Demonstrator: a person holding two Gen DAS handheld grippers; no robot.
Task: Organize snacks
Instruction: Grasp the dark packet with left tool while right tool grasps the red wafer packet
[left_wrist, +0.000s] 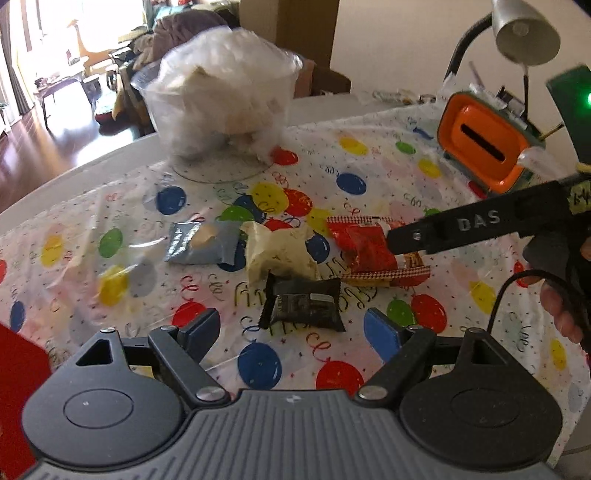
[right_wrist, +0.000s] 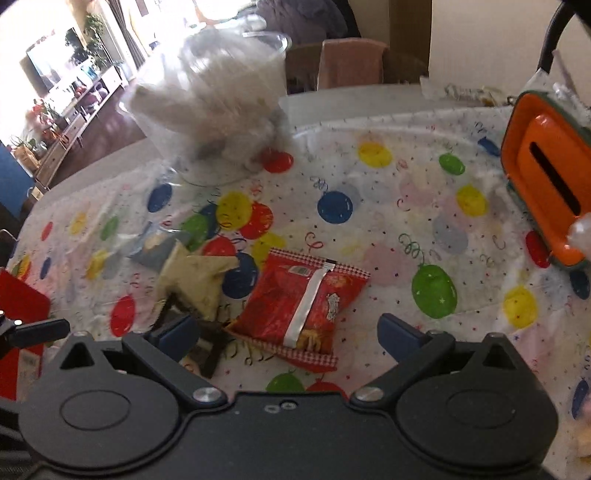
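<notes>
Several snack packets lie on the balloon-print tablecloth (left_wrist: 351, 147). A black packet (left_wrist: 303, 302) sits just ahead of my left gripper (left_wrist: 291, 330), whose jaws stand open and apart from it. Behind it lie a cream packet (left_wrist: 277, 254) and a grey packet (left_wrist: 199, 242). My right gripper (right_wrist: 288, 332) is open with the red packet (right_wrist: 303, 306) between its fingers, the pads clear of it. In the left wrist view the right gripper (left_wrist: 402, 245) reaches in from the right at the red packet (left_wrist: 365, 247). The black packet (right_wrist: 210, 347) is partly hidden behind a blue pad (right_wrist: 177, 332).
A clear plastic bowl (left_wrist: 221, 96) stuffed with pale wrapped snacks stands at the back of the table. An orange slotted box (left_wrist: 484, 147) sits at the right, under a grey desk lamp (left_wrist: 524, 33). A red flat object (left_wrist: 18, 369) lies at the left edge.
</notes>
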